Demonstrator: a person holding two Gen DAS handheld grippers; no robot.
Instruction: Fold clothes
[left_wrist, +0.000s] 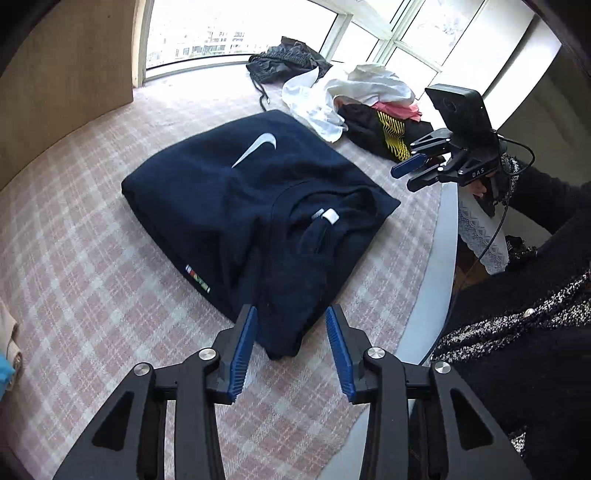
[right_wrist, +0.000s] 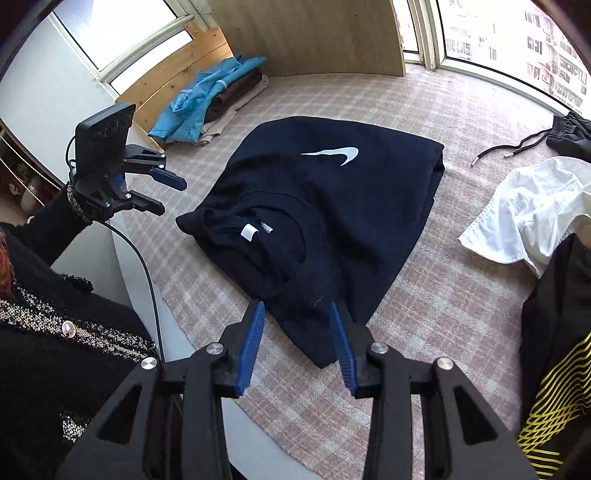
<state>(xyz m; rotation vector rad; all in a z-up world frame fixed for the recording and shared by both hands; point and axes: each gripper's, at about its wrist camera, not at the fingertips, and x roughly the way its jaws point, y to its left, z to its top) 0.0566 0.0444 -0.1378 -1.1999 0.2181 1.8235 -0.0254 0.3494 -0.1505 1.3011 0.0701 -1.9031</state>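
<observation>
A navy sweatshirt (left_wrist: 236, 192) with a white swoosh lies folded into a rough rectangle on the pink checked cloth (left_wrist: 92, 258), collar and white label facing me. My left gripper (left_wrist: 291, 312) stands open over the sweatshirt's near corner, which lies between the blue pads without being pressed. In the right wrist view the sweatshirt (right_wrist: 332, 221) lies the same way, and my right gripper (right_wrist: 297, 308) is open astride its other near corner, pads clear of the fabric. Each gripper also shows from the other's camera: right gripper (left_wrist: 404, 178), left gripper (right_wrist: 171, 196), both with jaws apart.
Unfolded clothes lie beyond the sweatshirt: a white shirt (left_wrist: 321, 99), a black garment with yellow lines (left_wrist: 384, 133), a dark drawstring piece (left_wrist: 284, 59). A stack with a blue garment (right_wrist: 207, 99) sits by the wooden panel (right_wrist: 314, 33). The person's dark sleeve (left_wrist: 535, 210) is close by the table edge (left_wrist: 447, 229).
</observation>
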